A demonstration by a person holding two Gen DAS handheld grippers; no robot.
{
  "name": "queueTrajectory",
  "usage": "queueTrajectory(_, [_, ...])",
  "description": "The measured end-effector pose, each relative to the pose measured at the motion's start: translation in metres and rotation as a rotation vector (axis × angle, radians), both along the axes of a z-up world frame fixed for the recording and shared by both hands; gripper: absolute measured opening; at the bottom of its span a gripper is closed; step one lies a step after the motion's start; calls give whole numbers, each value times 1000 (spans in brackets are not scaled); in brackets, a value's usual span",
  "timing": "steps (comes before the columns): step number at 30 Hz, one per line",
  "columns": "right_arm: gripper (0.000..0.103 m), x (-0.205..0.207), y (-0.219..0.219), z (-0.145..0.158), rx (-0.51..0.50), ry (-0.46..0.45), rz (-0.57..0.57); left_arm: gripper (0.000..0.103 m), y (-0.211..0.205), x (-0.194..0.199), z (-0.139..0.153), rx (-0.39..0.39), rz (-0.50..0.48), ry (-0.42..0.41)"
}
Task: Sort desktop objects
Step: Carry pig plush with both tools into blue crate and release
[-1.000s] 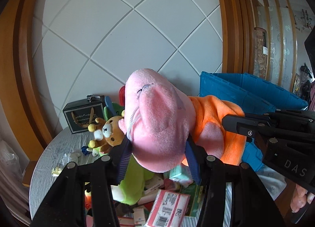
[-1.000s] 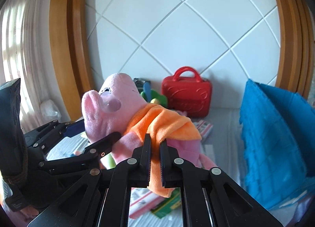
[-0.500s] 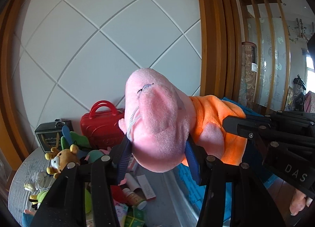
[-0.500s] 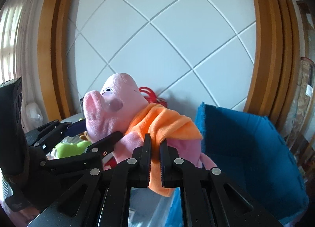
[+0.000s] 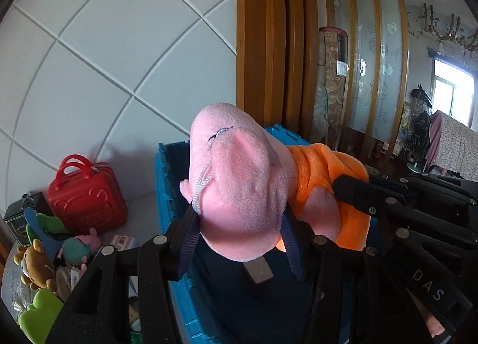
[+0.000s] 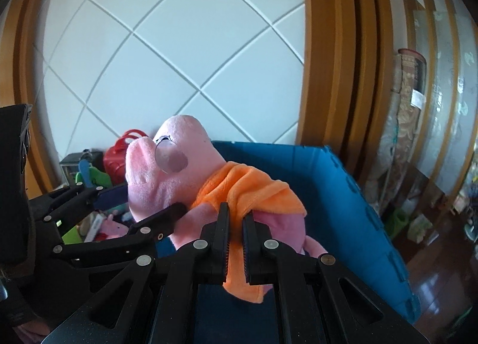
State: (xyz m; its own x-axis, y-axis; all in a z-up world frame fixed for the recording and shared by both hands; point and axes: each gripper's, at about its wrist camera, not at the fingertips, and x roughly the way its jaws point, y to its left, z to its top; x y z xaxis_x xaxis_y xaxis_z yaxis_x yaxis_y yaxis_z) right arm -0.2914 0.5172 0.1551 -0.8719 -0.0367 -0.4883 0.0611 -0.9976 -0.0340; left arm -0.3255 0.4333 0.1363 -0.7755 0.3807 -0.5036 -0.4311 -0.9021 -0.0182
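Grey table (image 5: 140,209), red case (image 5: 86,194), blue crate (image 5: 167,194), plush toys (image 5: 38,266) and cartons (image 5: 122,241) resting on it

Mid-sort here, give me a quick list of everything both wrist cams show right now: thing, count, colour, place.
Pig plush: one, pink with orange top, held over the crate.
Crate: one, blue, under and behind the pig.
Case: one, red with handles, left by the wall.
Dark box: one, black, left of the case.
Bear plush: one, brown, far left on the table.
Other soft toys: several, green, teal, pink, around the bear.
Left tool: shut on the pig's head.
Right tool: shut on the orange top.
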Motion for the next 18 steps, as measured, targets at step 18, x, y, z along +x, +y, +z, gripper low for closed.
queueTrajectory(18, [7, -163, 153, -103, 43, -451, 32, 56, 161, -168, -126, -107, 96, -541])
